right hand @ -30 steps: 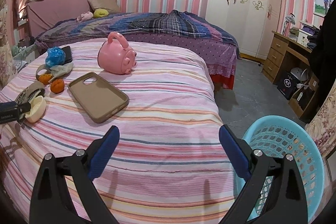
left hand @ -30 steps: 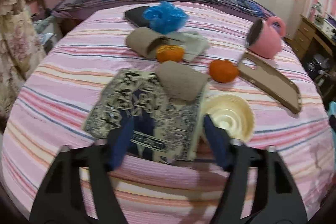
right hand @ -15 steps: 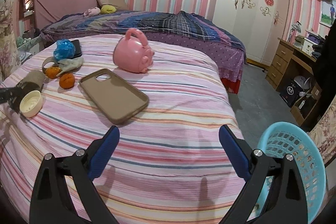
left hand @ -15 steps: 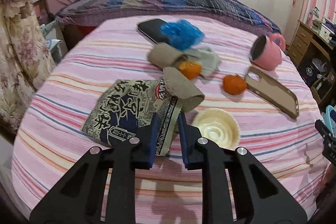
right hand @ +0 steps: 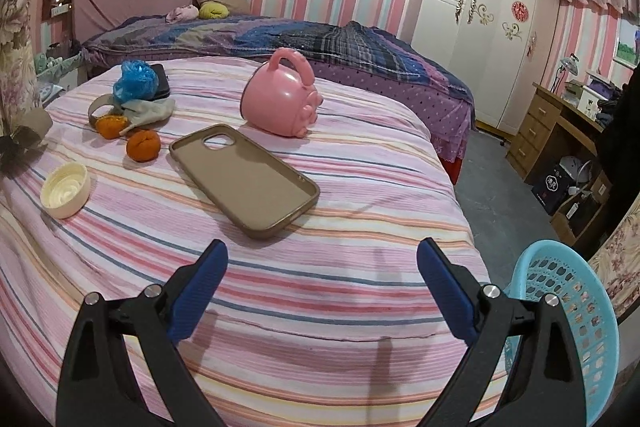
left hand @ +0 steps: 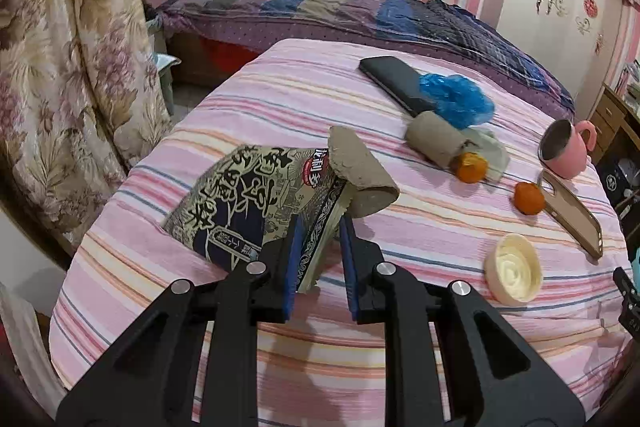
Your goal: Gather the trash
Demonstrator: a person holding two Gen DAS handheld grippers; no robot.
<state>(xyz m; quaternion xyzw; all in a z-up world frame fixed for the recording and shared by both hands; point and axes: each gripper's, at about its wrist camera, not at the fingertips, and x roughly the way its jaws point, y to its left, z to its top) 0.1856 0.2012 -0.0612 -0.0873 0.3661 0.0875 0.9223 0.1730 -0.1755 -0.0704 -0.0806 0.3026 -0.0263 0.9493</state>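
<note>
Blue-padded left gripper (left hand: 320, 259) is clamped on the near edge of the printed snack bag (left hand: 256, 203), lifted partly off the striped bed (left hand: 320, 99), a cardboard roll (left hand: 360, 175) riding on it. We judge collection barely begun: the turquoise basket (right hand: 568, 327), beside the bed's corner, looks empty as far as we see. On the bed remain blue plastic (left hand: 456, 99), orange peels (left hand: 528, 198) and a cream lid (left hand: 513, 277). Right gripper (right hand: 320, 283) gapes wide, holding nothing.

Open right tongs (right hand: 322, 279) over striped bed (right hand: 320, 267), phone case (right hand: 244, 179), blue basket (right hand: 568, 327)
</note>
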